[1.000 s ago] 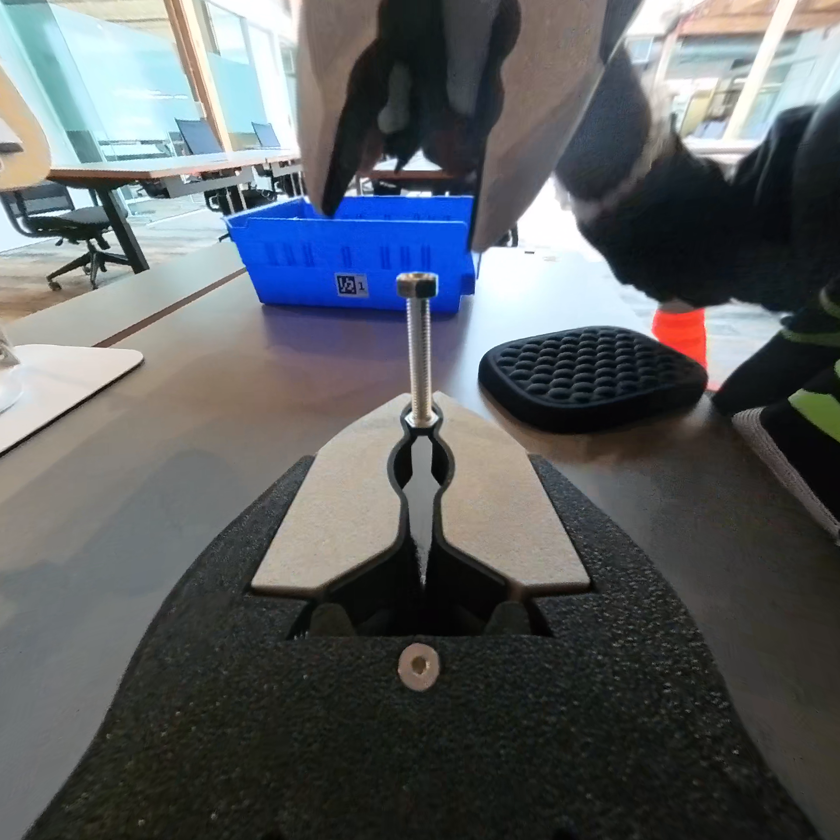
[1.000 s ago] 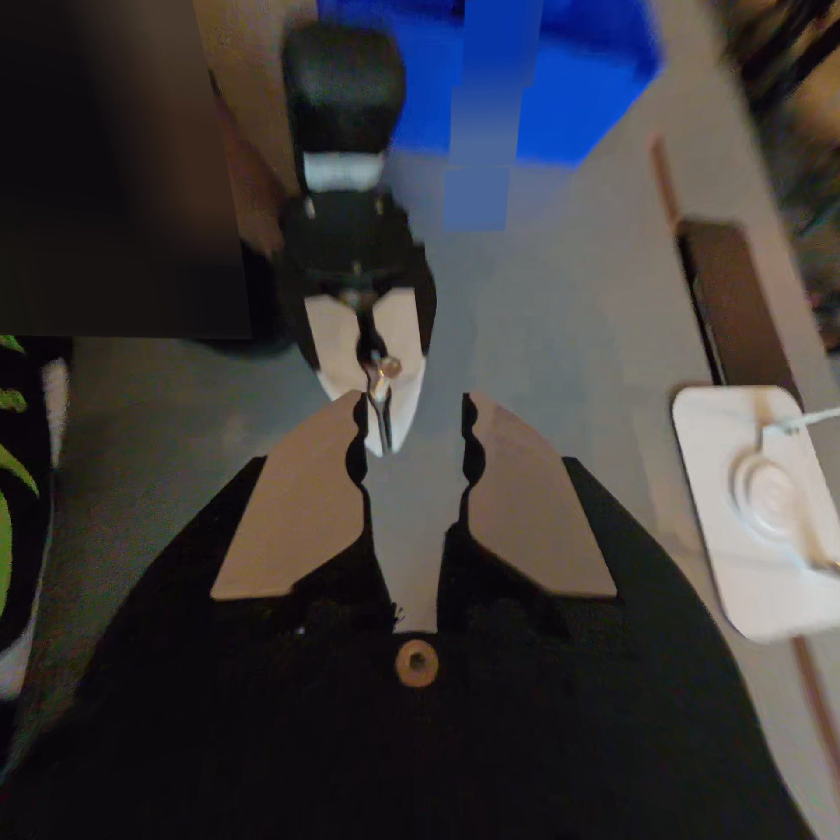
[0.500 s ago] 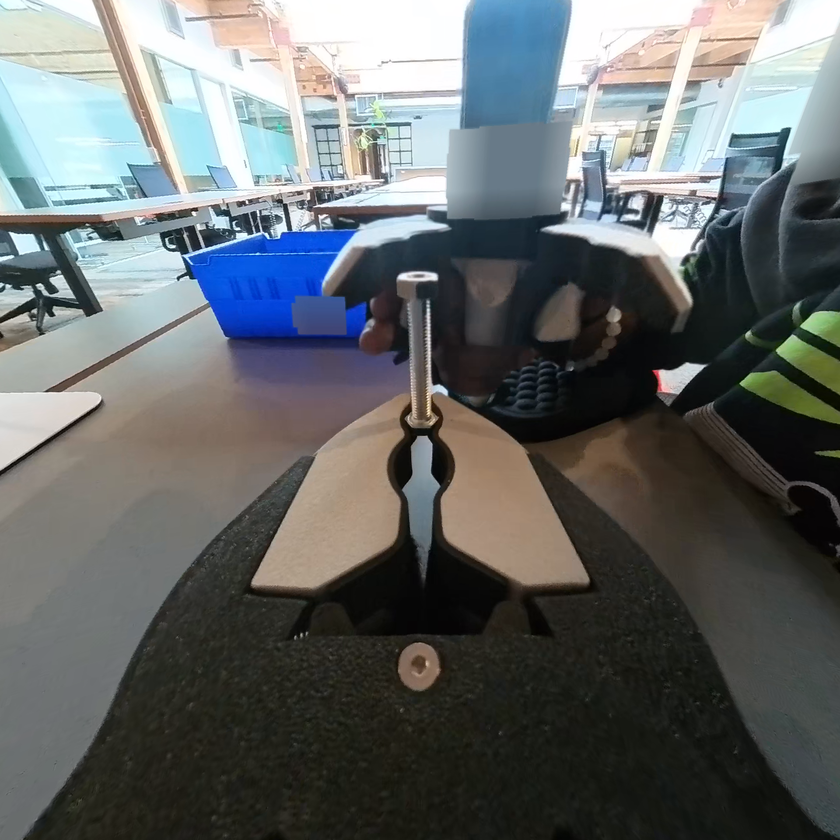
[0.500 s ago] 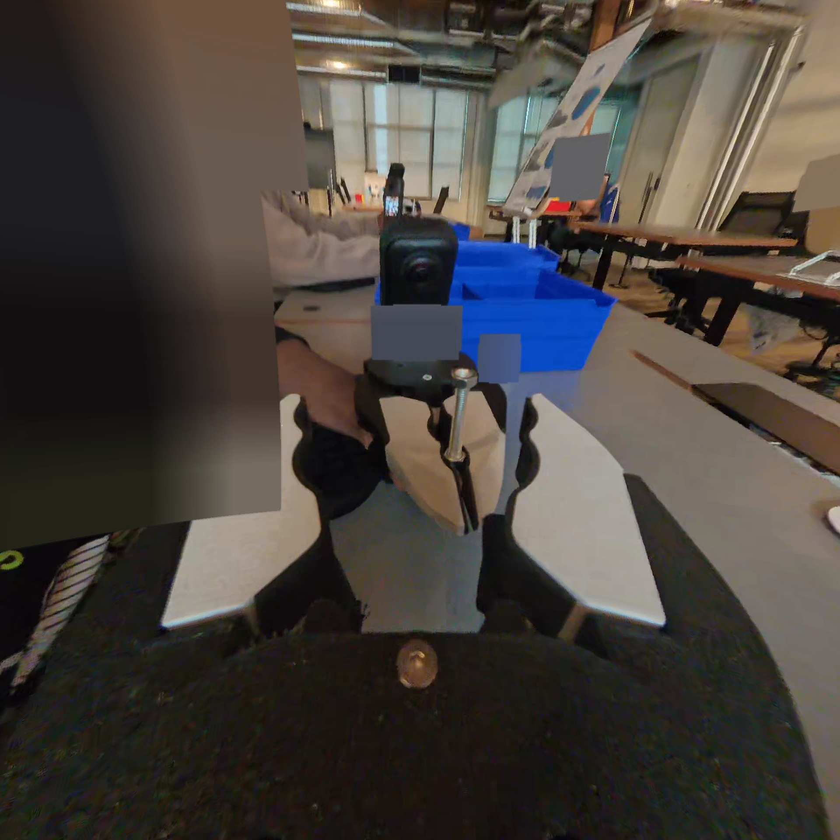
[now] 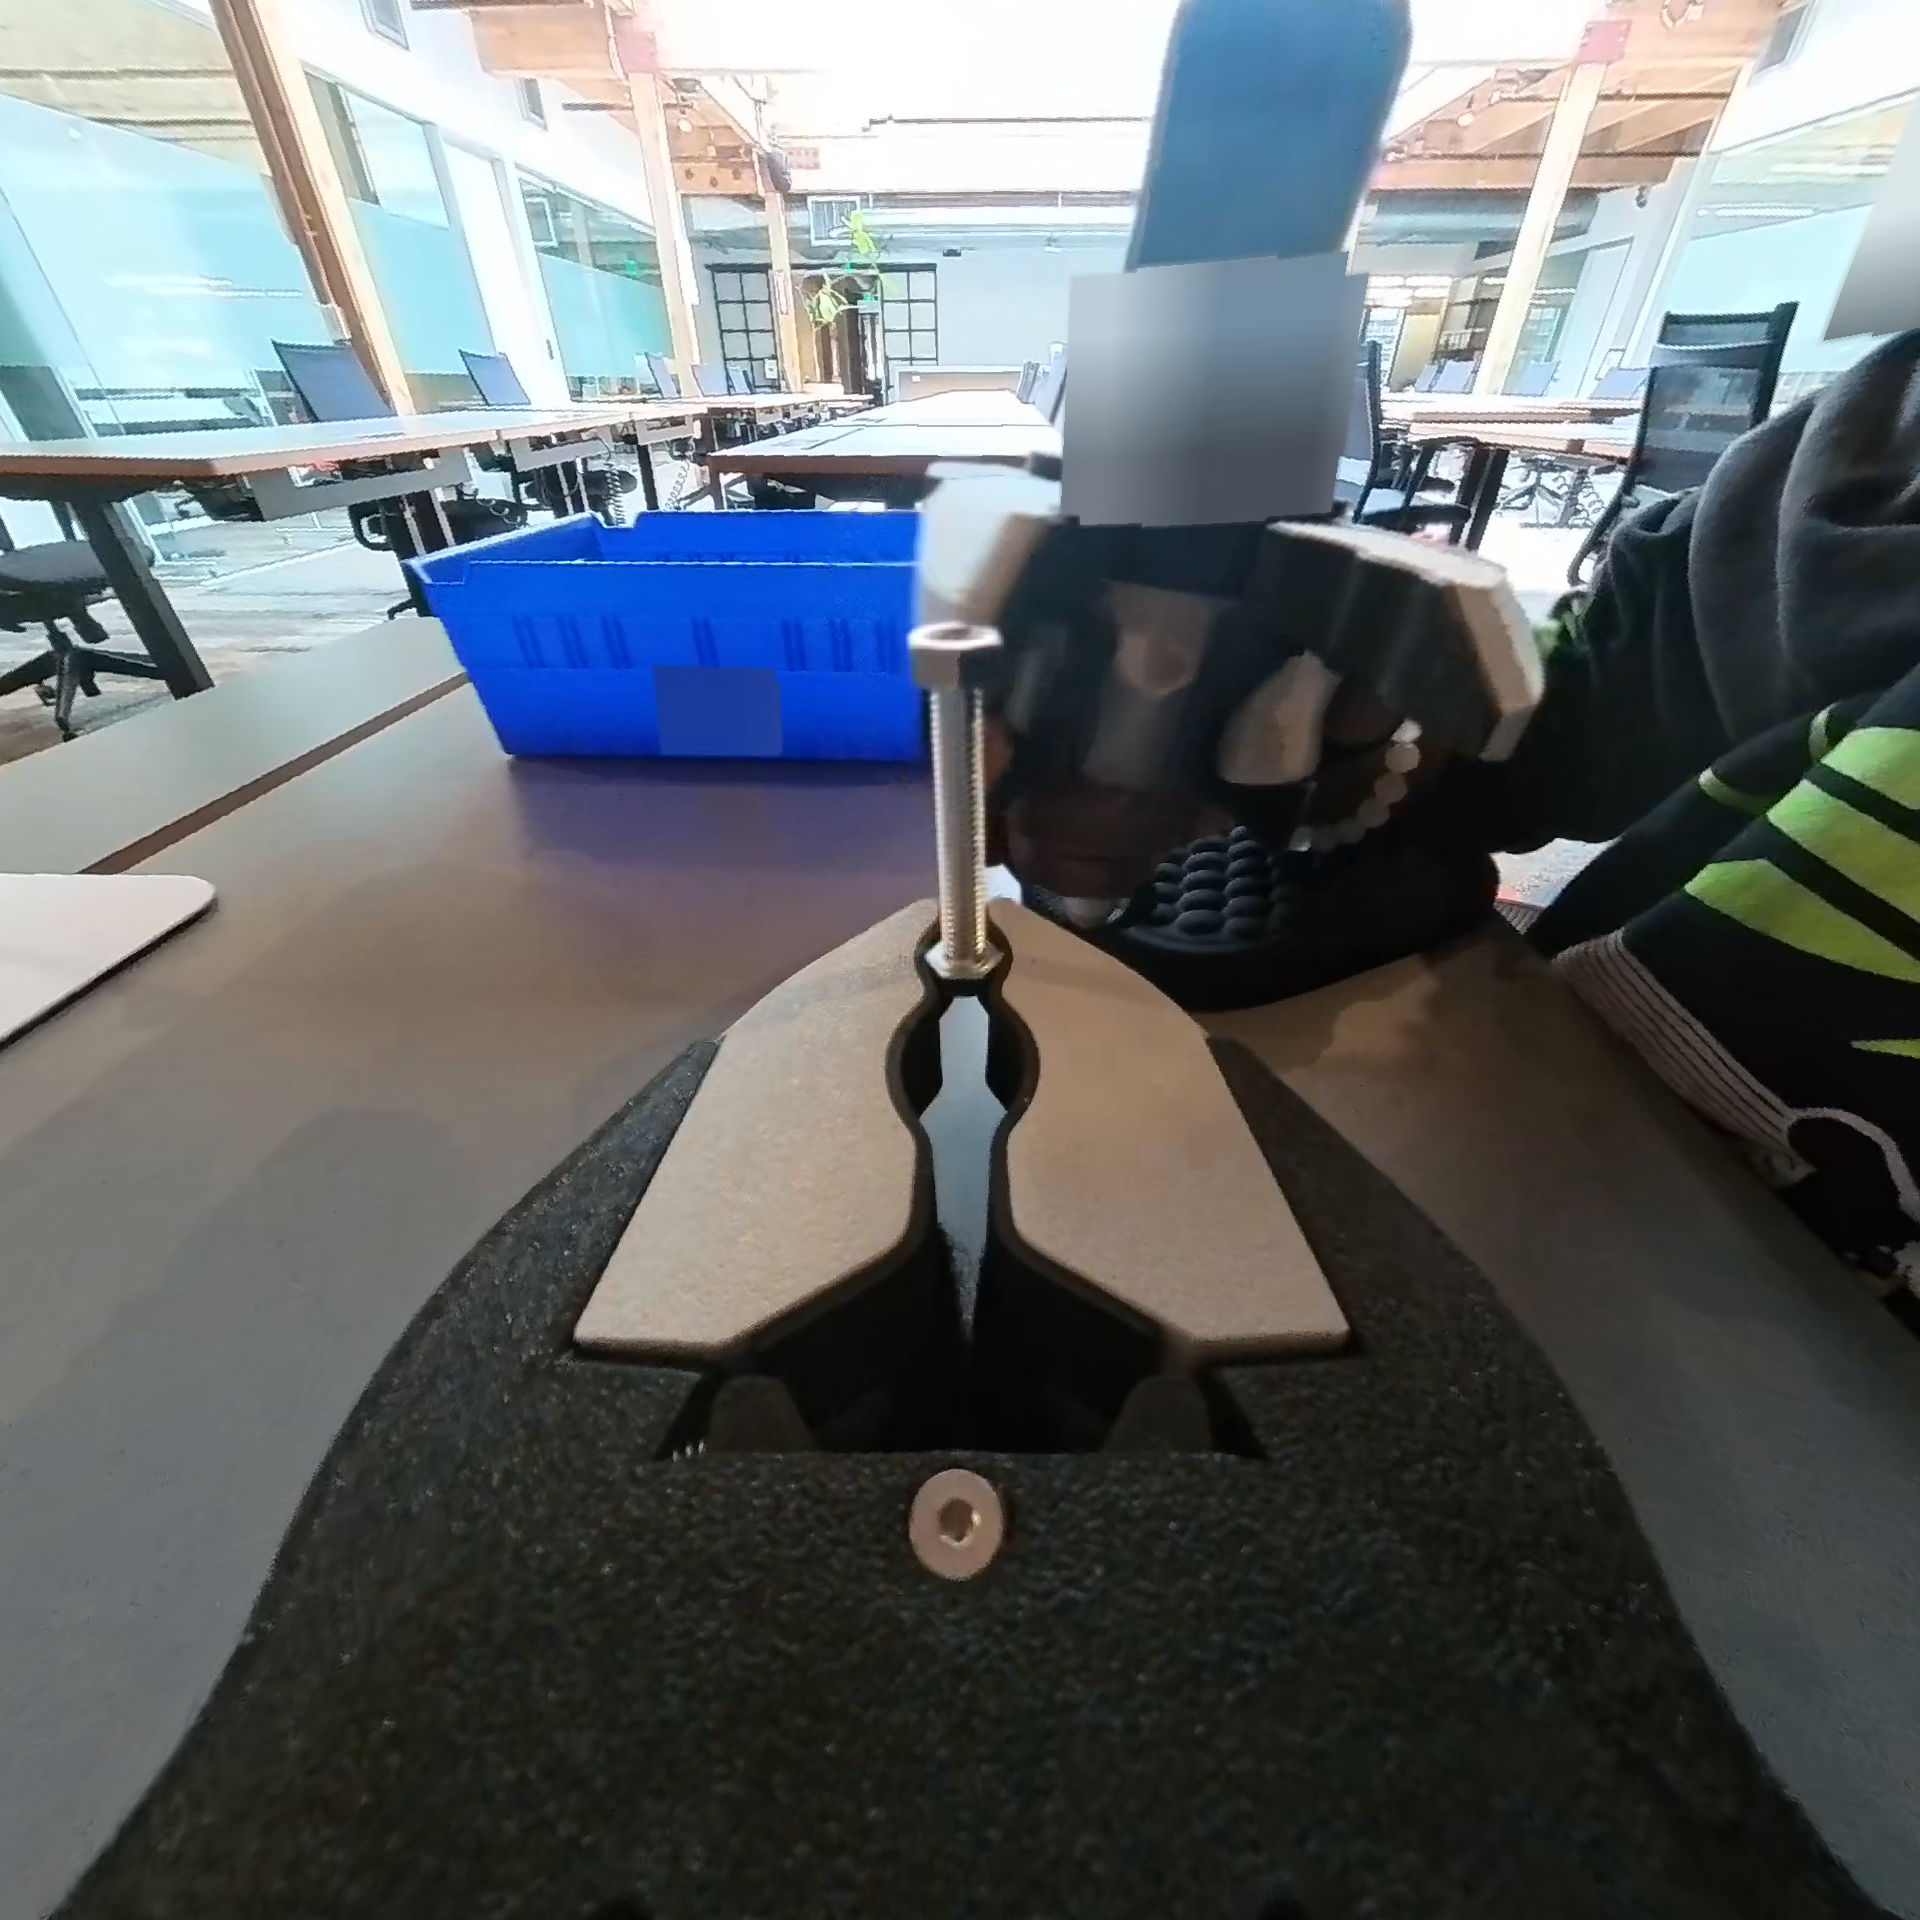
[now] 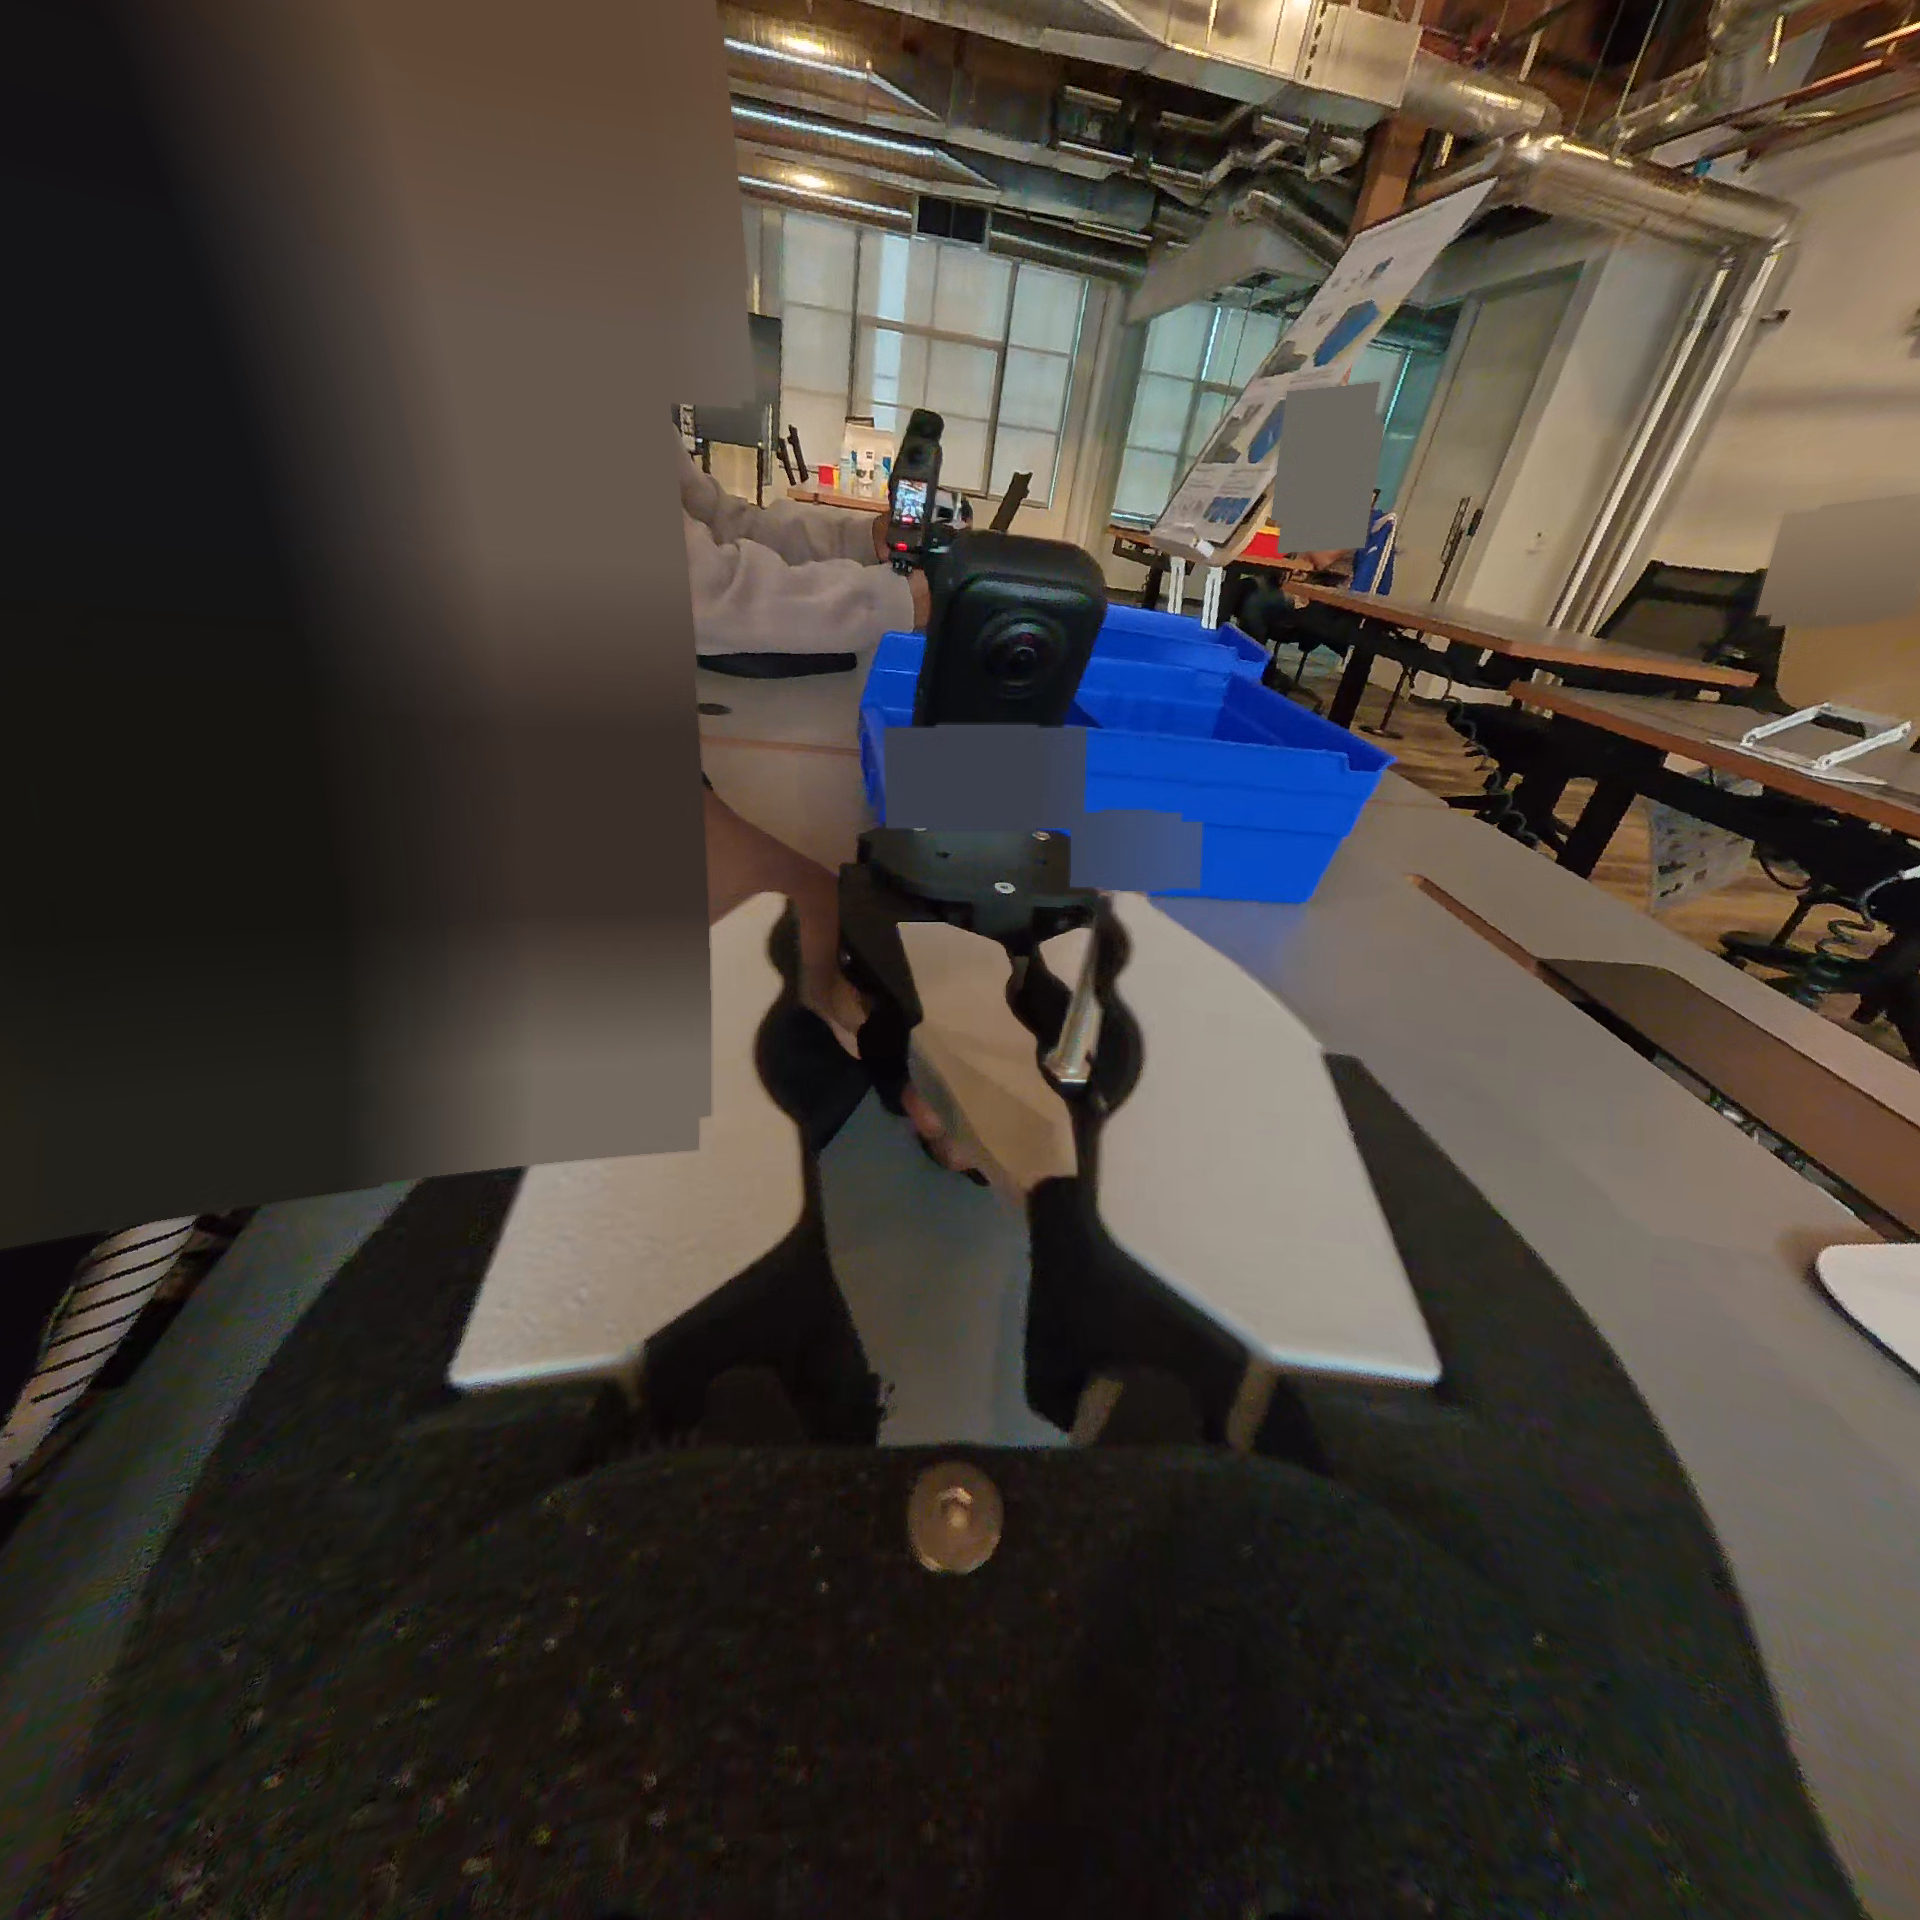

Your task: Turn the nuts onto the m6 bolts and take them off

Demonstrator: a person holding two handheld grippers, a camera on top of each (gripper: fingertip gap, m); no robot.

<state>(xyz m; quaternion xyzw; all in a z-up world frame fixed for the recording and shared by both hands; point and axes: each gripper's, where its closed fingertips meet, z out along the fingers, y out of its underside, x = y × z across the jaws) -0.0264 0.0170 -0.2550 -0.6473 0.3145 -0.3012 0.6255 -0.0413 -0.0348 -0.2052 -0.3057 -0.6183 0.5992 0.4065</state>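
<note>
In the left wrist view my left gripper (image 5: 964, 940) is shut on a silver hex nut (image 5: 966, 961) at its fingertip notch. A long silver bolt (image 5: 961, 810) stands upright in the nut, head on top. My right gripper (image 5: 1216, 644) is open just behind the bolt, at head height, facing me. In the right wrist view my right gripper (image 6: 951, 920) is open, and the bolt (image 6: 1077, 997) lies between its fingers, close to the right-hand finger (image 6: 1226, 1091). I cannot tell whether that finger touches the bolt. Behind the bolt, the left gripper's black body is visible.
A blue bin (image 5: 686, 644) stands at the back of the dark table (image 5: 312, 1039); it also shows in the right wrist view (image 6: 1247, 800). A black dimpled pad (image 5: 1278, 925) lies right of the bolt. A white pad (image 5: 73, 945) lies at far left. A striped sleeve (image 5: 1766, 831) is at right. My hands' fingertips stand some 7 cm from each other.
My right gripper came down from above the bolt to face it, opened wide, then narrowed with the bolt between its fingers. My left gripper stayed shut on the nut.
</note>
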